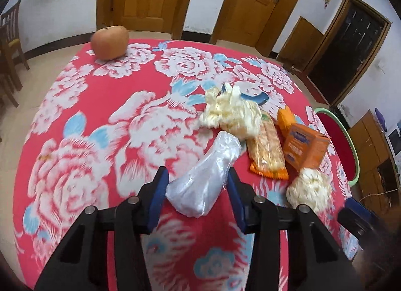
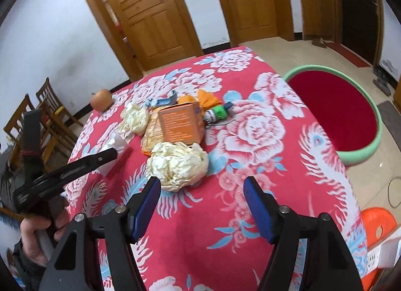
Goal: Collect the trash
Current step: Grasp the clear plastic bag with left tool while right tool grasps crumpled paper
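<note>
The crumpled clear plastic bag (image 1: 203, 180) lies between the left gripper's (image 1: 198, 188) blue pads, which touch its sides, apparently clamping it for lifting. The right gripper (image 2: 201, 205) hovers with jaws apart and empty, a wad of crumpled paper (image 2: 178, 163) just ahead, probably its target.

Red tablecloth (image 1: 105, 105) patterned with large white roses and light-blue leaves. Orange-red apple (image 1: 110, 42). Clear, whitish plastic bag (image 1: 203, 180). Cream-yellow crumpled paper wads (image 2: 178, 165). Orange carton (image 1: 304, 149) with a small blue label. Orange-edged snack wrapper (image 1: 267, 150). Basin (image 2: 351, 155) red inside, pale green at the rim. Black gripper frames, blue pads (image 2: 146, 207). Honey-brown wooden doors (image 2: 150, 12).
</note>
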The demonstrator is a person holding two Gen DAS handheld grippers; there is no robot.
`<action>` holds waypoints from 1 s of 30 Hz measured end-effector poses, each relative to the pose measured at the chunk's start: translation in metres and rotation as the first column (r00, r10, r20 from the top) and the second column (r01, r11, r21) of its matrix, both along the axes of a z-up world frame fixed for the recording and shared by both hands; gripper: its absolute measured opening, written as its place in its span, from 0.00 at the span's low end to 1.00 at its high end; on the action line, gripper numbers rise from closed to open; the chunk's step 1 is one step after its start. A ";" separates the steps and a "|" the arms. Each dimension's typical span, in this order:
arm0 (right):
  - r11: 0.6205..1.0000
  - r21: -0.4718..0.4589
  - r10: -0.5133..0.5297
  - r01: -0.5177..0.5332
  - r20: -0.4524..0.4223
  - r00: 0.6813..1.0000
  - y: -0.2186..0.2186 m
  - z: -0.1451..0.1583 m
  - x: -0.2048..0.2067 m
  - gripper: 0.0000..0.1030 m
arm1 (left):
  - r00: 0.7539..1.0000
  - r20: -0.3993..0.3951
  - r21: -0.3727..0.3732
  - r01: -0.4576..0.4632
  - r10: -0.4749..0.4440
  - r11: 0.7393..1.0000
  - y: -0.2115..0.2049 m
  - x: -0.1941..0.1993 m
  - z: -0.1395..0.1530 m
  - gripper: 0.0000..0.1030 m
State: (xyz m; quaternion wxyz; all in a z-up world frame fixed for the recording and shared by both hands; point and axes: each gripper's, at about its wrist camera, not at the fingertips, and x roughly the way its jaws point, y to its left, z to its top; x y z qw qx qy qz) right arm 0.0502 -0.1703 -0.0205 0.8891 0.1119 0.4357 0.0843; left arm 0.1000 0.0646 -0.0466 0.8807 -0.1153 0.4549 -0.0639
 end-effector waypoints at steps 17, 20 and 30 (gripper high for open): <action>0.992 0.106 0.074 -0.071 -0.026 0.997 0.024 -0.027 0.033 0.69 | 0.999 -0.048 0.022 -0.011 0.012 1.000 -0.007 -0.015 -0.011 0.47; 0.982 0.172 0.085 -0.077 -0.040 0.996 0.023 -0.032 0.031 0.51 | 0.999 -0.049 0.012 -0.014 0.015 1.000 -0.007 -0.014 -0.011 0.47; 0.980 0.197 0.025 -0.029 0.021 0.999 -0.004 -0.017 -0.001 0.39 | 1.000 -0.004 -0.029 0.022 -0.022 0.999 -0.014 -0.020 -0.001 0.45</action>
